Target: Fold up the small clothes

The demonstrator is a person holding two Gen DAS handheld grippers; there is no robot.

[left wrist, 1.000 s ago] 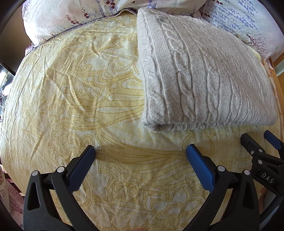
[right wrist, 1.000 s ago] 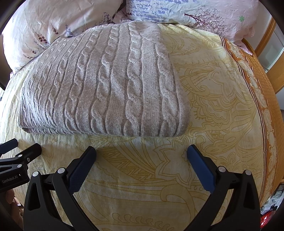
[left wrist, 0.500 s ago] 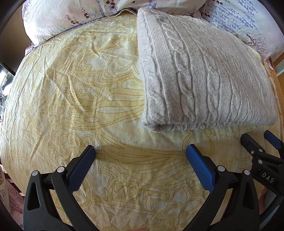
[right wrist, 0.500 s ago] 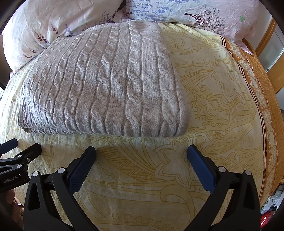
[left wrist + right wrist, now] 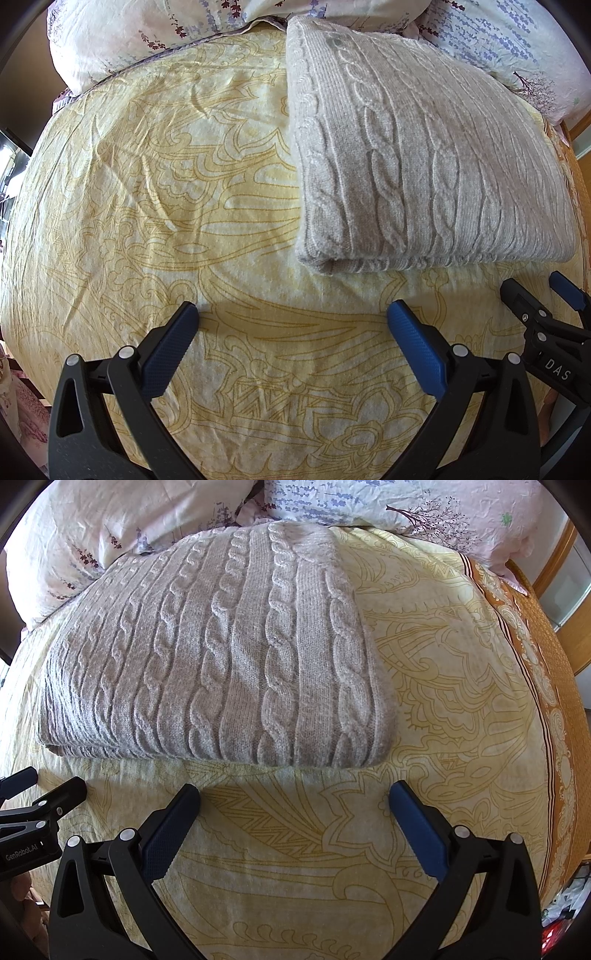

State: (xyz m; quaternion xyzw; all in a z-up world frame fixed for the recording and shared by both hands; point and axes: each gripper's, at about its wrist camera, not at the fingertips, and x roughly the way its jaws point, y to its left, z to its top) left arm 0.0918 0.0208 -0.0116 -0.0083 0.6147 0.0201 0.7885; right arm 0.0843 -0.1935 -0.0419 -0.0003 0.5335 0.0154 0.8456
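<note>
Bed sheet (image 5: pixel 184 206), yellow patterned, carries everything; two floral pillows (image 5: pixel 388 506) along its far edge. Grey cable-knit sweater (image 5: pixel 221 664) lies on the sheet toward the far edge, its top touching the pillows, already a compact rectangle with stacked layers visible at the near fold. Judged: folding appears complete, no sleeve or hem protrudes; at most squaring-up or moving it aside remains. Left gripper (image 5: pixel 291 325) and right gripper (image 5: pixel 293 801) hover near the near edge of the sweater, apart from it, jaws spread wide, holding nothing.
</note>
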